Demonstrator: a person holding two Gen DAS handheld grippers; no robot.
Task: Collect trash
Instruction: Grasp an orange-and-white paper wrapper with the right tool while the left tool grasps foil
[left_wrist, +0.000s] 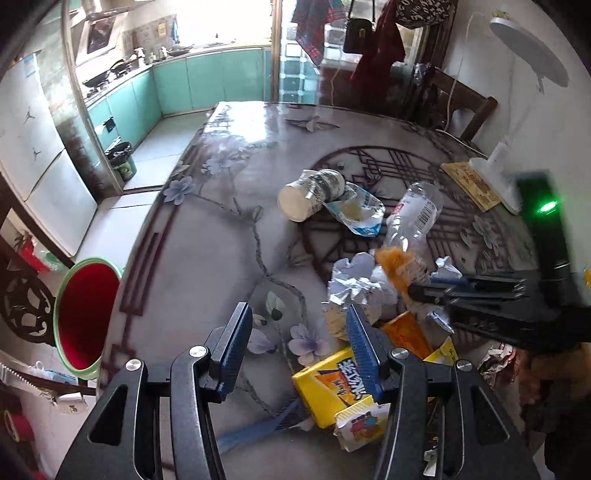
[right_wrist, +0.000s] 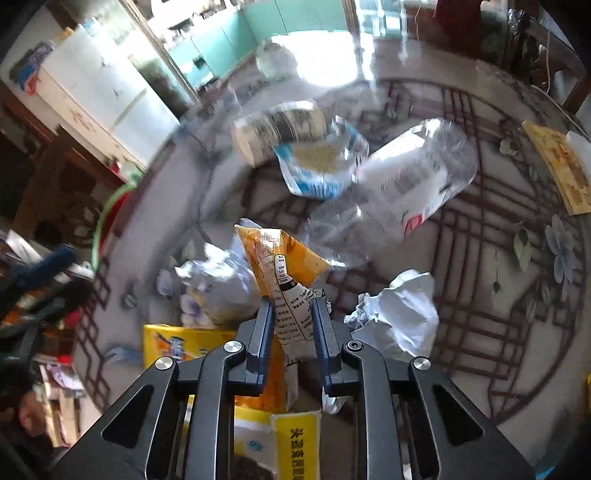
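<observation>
The right gripper (right_wrist: 291, 314) had its jaws pinched on an orange wrapper (right_wrist: 284, 266), gripping only the white printed tail of it, with the puffed orange end sticking out past the fingertips above the table (right_wrist: 480, 387). The left gripper (left_wrist: 299, 332) hung with its jaws spread wide and nothing between them, low over the near edge of the pile.

To my eye the hold looked thin. The wrapper was limp, glossy film, caught at one narrow end, and a quick swing toward the bin (left_wrist: 86, 314) could have let it slide out or flap loose. The bin stood on the floor just off the table's left edge, well apart from the pile, so the carry would have crossed open tabletop and then open air; a drop there would have landed on the floor. The left gripper sat between pile and bin, so the two tools might have knocked together on the way.

The rest of the trash lay heaped mid-table: crumpled paper (right_wrist: 399, 314) just beside the wrapper, a clear bottle (right_wrist: 406, 181) on its side, a tipped cup (left_wrist: 310, 194) touching a torn blue pouch (left_wrist: 360, 212), and yellow packets (left_wrist: 332, 384) nearest the edge.
</observation>
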